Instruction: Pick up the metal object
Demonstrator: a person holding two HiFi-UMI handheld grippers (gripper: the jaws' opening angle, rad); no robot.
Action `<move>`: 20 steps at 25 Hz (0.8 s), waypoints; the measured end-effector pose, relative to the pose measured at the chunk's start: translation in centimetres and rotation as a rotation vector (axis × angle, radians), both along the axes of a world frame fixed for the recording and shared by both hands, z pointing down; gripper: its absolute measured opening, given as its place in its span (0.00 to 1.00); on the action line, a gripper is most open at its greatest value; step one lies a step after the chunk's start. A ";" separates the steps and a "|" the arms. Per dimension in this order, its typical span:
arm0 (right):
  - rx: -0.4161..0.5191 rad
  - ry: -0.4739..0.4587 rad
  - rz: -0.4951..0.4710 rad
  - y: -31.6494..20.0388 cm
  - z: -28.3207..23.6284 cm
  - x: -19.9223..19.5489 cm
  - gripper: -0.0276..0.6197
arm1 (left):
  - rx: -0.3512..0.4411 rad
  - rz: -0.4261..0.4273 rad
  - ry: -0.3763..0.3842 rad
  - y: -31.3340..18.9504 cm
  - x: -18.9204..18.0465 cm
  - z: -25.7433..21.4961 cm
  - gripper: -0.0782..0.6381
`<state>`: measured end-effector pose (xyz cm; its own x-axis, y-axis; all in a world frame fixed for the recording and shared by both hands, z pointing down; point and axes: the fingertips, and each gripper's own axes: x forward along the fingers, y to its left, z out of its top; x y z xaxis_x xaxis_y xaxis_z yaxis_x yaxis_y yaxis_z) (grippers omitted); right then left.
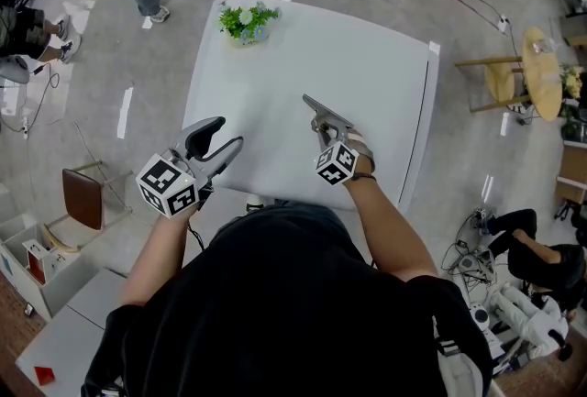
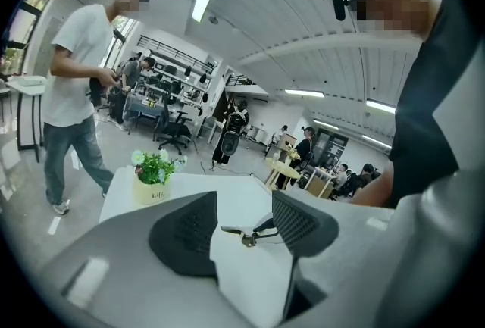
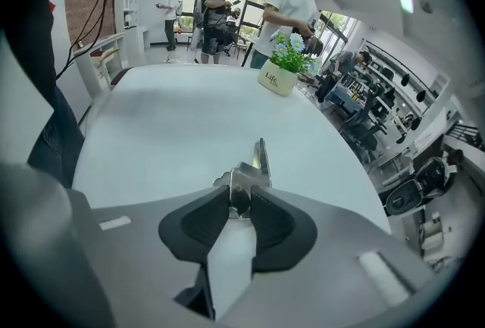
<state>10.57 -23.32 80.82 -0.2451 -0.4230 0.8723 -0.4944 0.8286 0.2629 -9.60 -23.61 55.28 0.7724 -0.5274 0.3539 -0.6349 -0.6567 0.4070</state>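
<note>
Snugly in right gripper (image 3: 239, 196), slim metal object (image 3: 261, 154)

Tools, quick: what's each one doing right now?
Left tool: open, nothing between its jaws.
Right tool: closed on the metal object.
</note>
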 end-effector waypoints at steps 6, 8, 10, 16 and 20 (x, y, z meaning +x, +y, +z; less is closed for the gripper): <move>0.016 0.016 0.000 -0.3 0.0 0.3 0.18 | 0.010 0.013 0.030 -0.3 0.2 -0.4 0.42; 0.018 0.020 -0.001 -0.3 -0.1 0.4 0.17 | 0.012 0.018 0.031 -0.2 0.5 -0.5 0.42; 0.015 0.020 0.000 -0.2 -0.3 0.6 0.16 | 0.015 0.023 0.032 -0.1 0.7 -0.7 0.42; 0.023 0.029 -0.018 -0.6 -0.8 1.1 0.15 | 0.029 0.028 0.032 -0.1 1.2 -1.5 0.42; 0.024 0.032 -0.025 -0.8 -0.9 1.1 0.14 | 0.033 0.025 0.036 -0.3 1.0 -1.8 0.42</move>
<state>11.68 -24.16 79.89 -0.2281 -0.4384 0.8693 -0.4648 0.8336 0.2984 -8.59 -23.87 53.48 0.7972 -0.5190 0.3085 -0.6037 -0.6852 0.4073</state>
